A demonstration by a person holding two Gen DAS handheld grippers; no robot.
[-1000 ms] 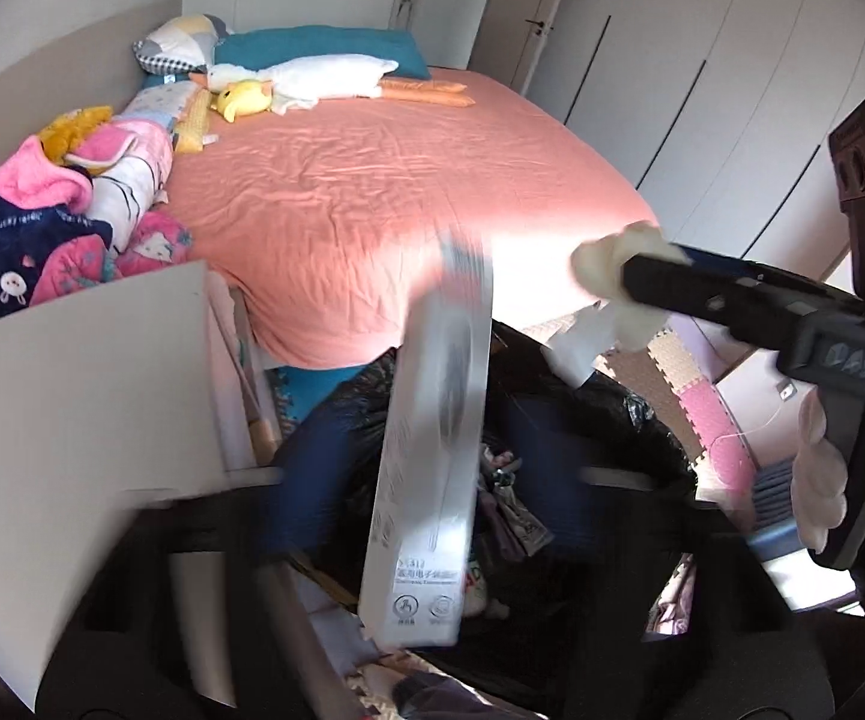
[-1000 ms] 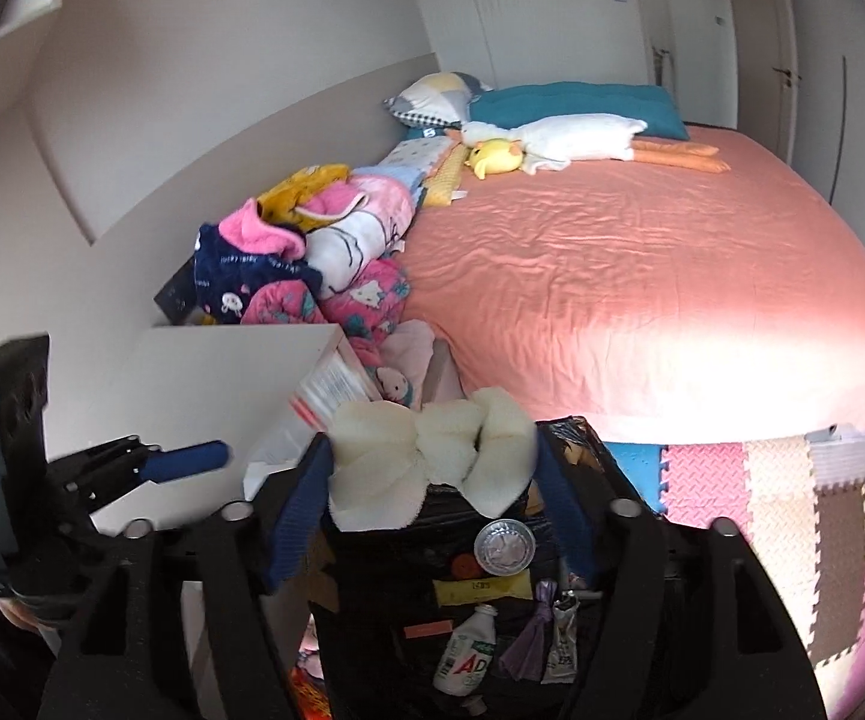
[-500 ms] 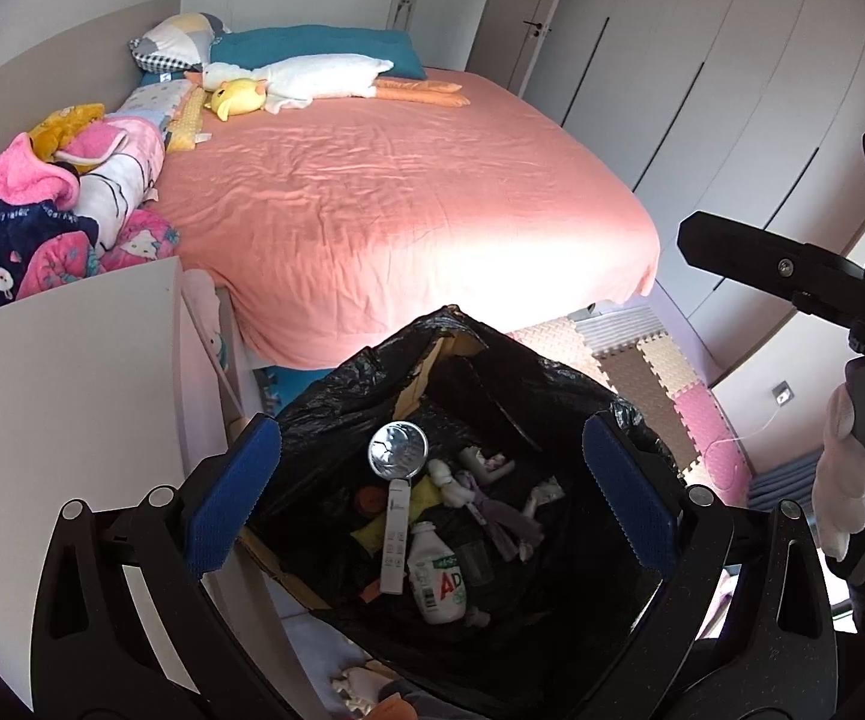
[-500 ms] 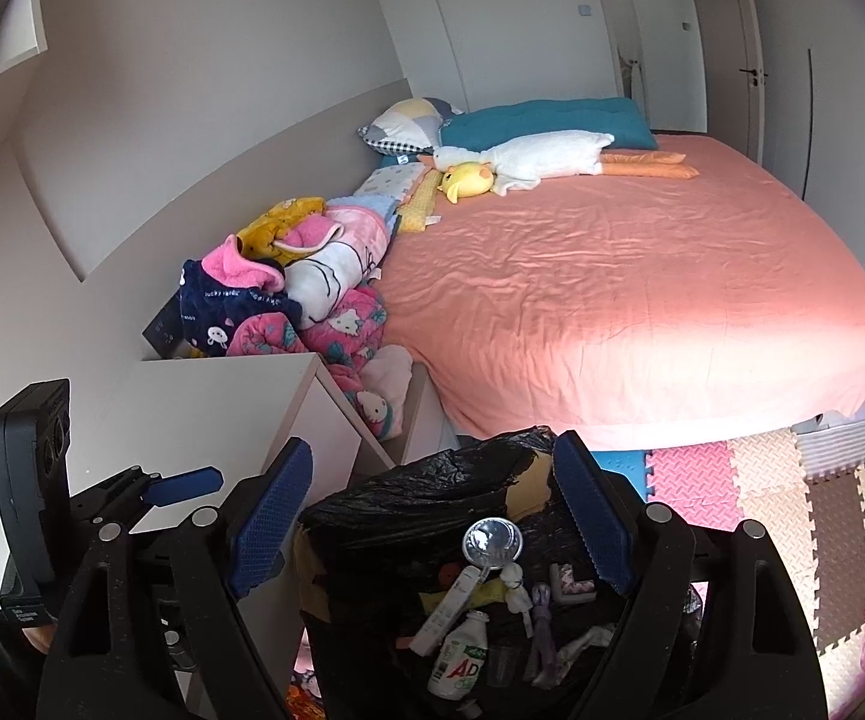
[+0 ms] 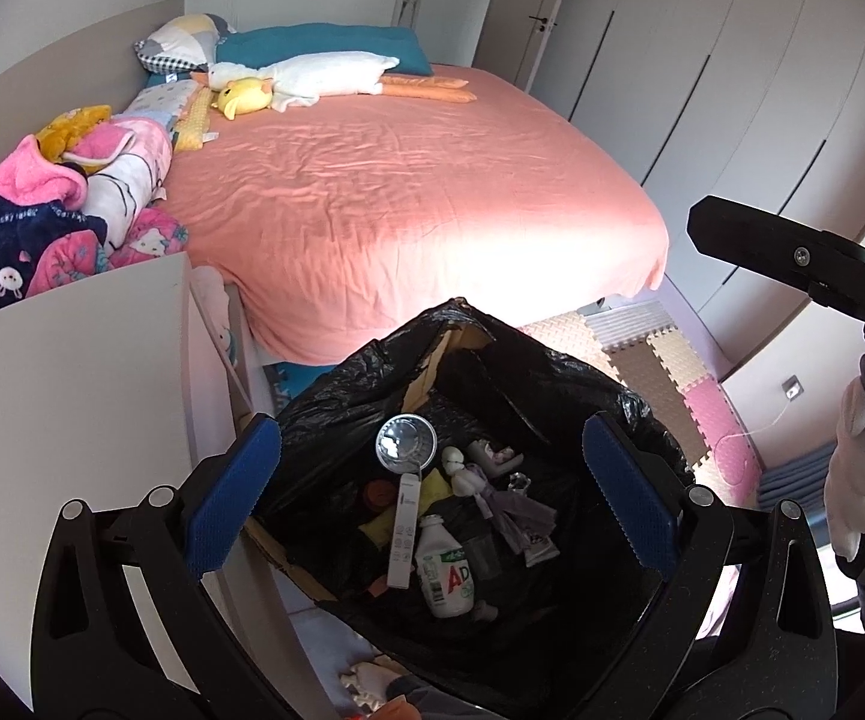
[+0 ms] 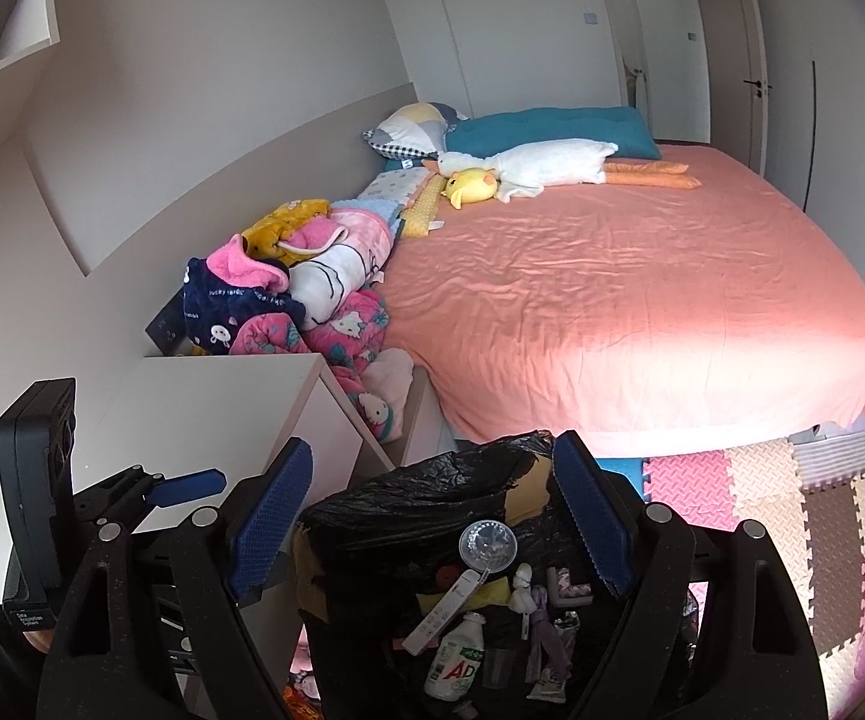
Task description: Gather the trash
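Observation:
A black trash bag (image 5: 366, 378) lining a cardboard box stands on the floor at the foot of the bed. Inside lie a long white box (image 5: 403, 531), a white bottle (image 5: 447, 576), a round clear lid (image 5: 406, 443) and a crumpled white tissue (image 5: 462, 476). My left gripper (image 5: 432, 495) hangs open over the bag's mouth, nothing between its blue pads. In the right wrist view my right gripper (image 6: 432, 516) is open and empty above the same bag (image 6: 420, 498), with the box (image 6: 444, 612) and bottle (image 6: 456, 660) below. A gloved hand (image 5: 852, 480) holds the right gripper at the frame's right edge.
A white bedside cabinet (image 5: 72, 396) stands left of the bag. The bed (image 5: 408, 198) with a pink sheet carries plush toys (image 5: 312, 75) and a pile of clothes (image 5: 66, 204). Coloured foam mats (image 6: 792, 498) cover the floor at the right. Wardrobe doors (image 5: 702, 60) line the far wall.
The long white box has dropped from my left gripper into the bag. The white tissue has left my right gripper and lies in the bag. Both grippers now stand open and empty.

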